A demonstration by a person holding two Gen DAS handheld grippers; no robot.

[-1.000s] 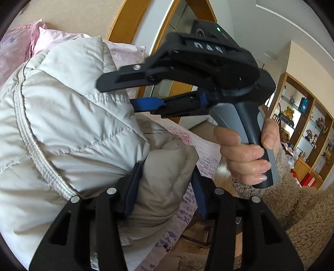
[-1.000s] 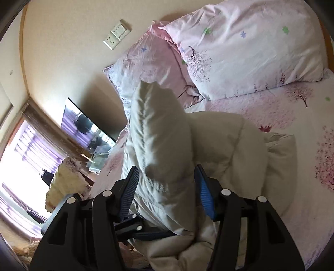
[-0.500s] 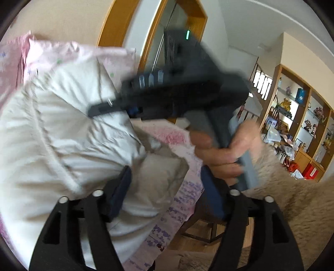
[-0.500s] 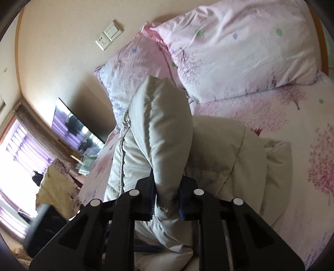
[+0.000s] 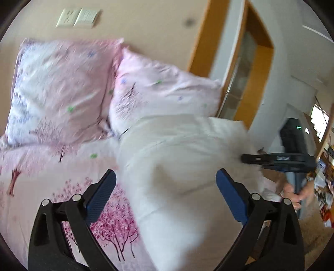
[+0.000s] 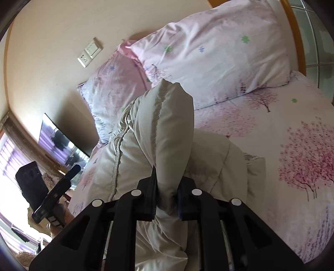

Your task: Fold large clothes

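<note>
Two grippers are at work over a bed (image 6: 292,116) with a pink sheet printed with trees. The task's thing is a pale, cream-white padded jacket (image 6: 167,129), which lies on the bed, near its side edge, in front of two pink pillows (image 6: 213,48).

In the right wrist view, the right gripper (image 6: 166,198) has its fingers pressed together on a thick, puffy fold of the jacket, and this fold stands up between them, above the rest of the cloth. A seam with stitching runs along the left side of the jacket. Far left in this view, the left gripper (image 6: 55,192) shows as a dark shape beside the bed.

In the left wrist view, which is blurred, the left gripper (image 5: 166,193) has its two blue pads (image 5: 100,197) wide apart. The jacket (image 5: 183,166) shows between them, but the pads do not touch it. At the right side of this view the right gripper (image 5: 246,158) meets the jacket's edge, and a hand (image 5: 296,191) holds its grey handle. A wall switch plate (image 5: 78,17) is above the pillows.
</note>
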